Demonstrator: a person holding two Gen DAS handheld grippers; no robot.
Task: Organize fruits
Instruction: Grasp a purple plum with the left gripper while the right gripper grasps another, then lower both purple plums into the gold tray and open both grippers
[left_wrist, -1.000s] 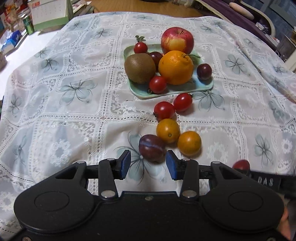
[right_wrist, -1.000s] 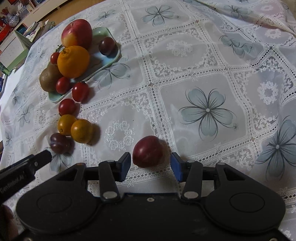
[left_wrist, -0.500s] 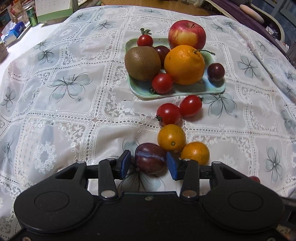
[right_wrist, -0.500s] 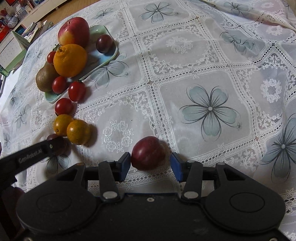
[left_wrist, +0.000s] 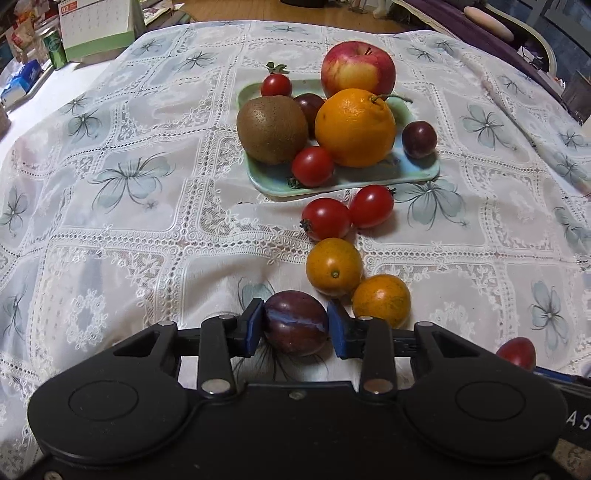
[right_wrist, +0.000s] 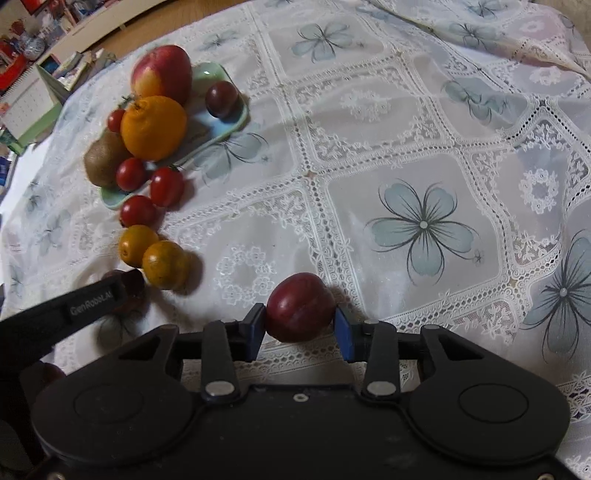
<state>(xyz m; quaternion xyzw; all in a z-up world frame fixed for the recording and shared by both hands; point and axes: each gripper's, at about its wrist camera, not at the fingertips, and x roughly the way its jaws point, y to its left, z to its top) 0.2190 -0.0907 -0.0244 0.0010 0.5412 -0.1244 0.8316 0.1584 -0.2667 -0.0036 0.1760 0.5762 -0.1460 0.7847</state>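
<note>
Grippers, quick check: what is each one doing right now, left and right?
Left gripper: closed on the purple plum, both pads touching it.
Right gripper: around the red plum, pads at its sides; firm grip cannot be told.

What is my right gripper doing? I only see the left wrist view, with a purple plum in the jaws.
Observer: The right gripper has a red plum between its jaws. Both pads sit right at its sides, but I can't tell whether they're squeezing.
Operator: Is it up in the air?
Observer: It doesn't look lifted. Its shadow lies right beside it on the tablecloth.
Operator: Can you see my purple plum from there?
Observer: Barely. The purple plum is mostly hidden behind a black finger.
</note>
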